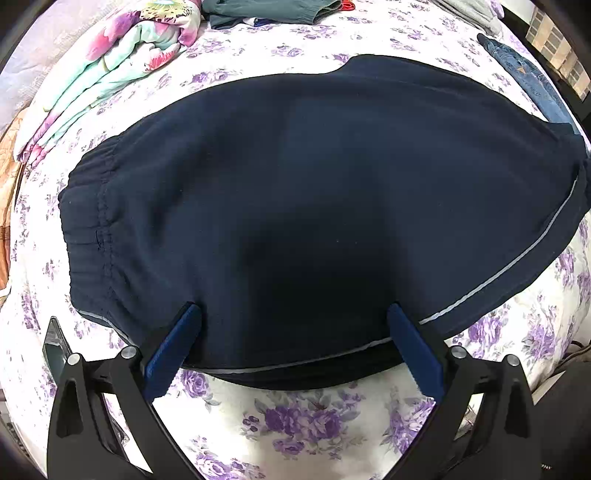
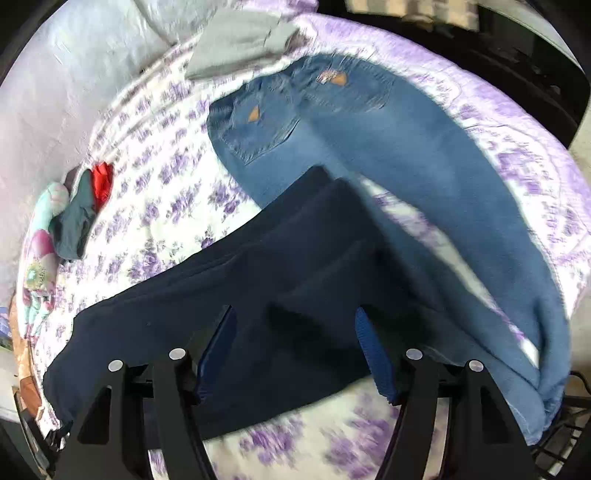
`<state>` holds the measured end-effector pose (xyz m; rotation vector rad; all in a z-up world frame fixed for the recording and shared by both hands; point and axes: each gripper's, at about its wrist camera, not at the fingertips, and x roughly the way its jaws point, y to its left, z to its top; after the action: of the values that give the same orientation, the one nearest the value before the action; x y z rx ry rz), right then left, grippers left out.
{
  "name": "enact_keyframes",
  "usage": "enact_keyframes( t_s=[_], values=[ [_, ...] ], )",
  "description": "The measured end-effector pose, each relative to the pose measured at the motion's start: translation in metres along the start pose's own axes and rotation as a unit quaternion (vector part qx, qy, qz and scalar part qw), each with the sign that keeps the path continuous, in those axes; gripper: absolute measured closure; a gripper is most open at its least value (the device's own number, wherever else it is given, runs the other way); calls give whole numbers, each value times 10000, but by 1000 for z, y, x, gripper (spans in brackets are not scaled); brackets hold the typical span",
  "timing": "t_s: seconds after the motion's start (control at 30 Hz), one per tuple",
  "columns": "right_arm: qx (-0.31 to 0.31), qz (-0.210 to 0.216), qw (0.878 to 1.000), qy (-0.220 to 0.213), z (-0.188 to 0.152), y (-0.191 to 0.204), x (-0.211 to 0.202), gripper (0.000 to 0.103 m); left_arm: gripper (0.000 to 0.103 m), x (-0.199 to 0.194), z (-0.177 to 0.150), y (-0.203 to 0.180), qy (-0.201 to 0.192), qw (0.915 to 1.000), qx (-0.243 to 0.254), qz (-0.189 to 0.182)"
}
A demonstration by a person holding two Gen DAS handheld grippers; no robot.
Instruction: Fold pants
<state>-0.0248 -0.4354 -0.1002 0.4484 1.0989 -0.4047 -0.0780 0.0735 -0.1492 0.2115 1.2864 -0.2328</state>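
Left gripper (image 1: 293, 347): held low over the near edge of the bed (image 1: 314, 417), aimed toward the far side; jaws spread wide, pinching nothing, the 2 blue pads (image 1: 168, 358) resting at the near hem of the navy sweatpants (image 1: 314, 192).

Right gripper (image 2: 295, 354): held above the same garment, aimed along its length; jaws spread, holding nothing. View blurred.

Navy sweatpants: lying flat across the floral bedsheet (image 1: 509, 332), folded to a broad panel. Ribbed elastic waistband (image 1: 85, 221) at left; a thin grey piping stripe (image 1: 517, 266) runs along the near and right edge. In the right wrist view the garment (image 2: 236, 295) stretches from near left toward the far centre.

Blue jeans (image 2: 424, 155): spread on the bed just right of and beyond the sweatpants, back pockets up, 1 leg running along the right bed edge; the sweatpants' far end overlaps them.

Grey garment (image 2: 236, 44): far side, beyond the jeans.

Flower-print quilt (image 1: 122, 62): folded, far left.

Dark green garment (image 1: 273, 13): far centre, a red item (image 2: 101, 182) beside it.
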Motion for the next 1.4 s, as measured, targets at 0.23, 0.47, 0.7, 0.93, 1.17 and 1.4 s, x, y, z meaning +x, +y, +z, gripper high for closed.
enact_keyframes(
  t_s=[0.23, 0.47, 0.7, 0.93, 1.17, 1.4],
  values=[
    [361, -668, 9969, 194, 17, -6, 13, 79, 5, 2, -4, 3, -147, 9999, -48, -40],
    [274, 526, 9973, -428, 18, -15, -44, 90, 5, 7, -13, 7, -256, 9996, -78, -78],
    [-224, 1583, 9737, -1621, -3, -40, -116, 94, 5, 4, -13, 9, -253, 9996, -108, -110],
    [882, 383, 9951, -228, -48, -117, -28, 92, 5, 6, -12, 5, -247, 9997, -66, -34],
    [391, 714, 9934, -814, -47, -82, -57, 63, 5, 3, -2, 1, -64, 9998, -151, -150],
    [-199, -134, 9917, -1267, 1, -58, -68, 44, 5, -9, 5, -16, -213, 9993, 128, -269]
  ],
)
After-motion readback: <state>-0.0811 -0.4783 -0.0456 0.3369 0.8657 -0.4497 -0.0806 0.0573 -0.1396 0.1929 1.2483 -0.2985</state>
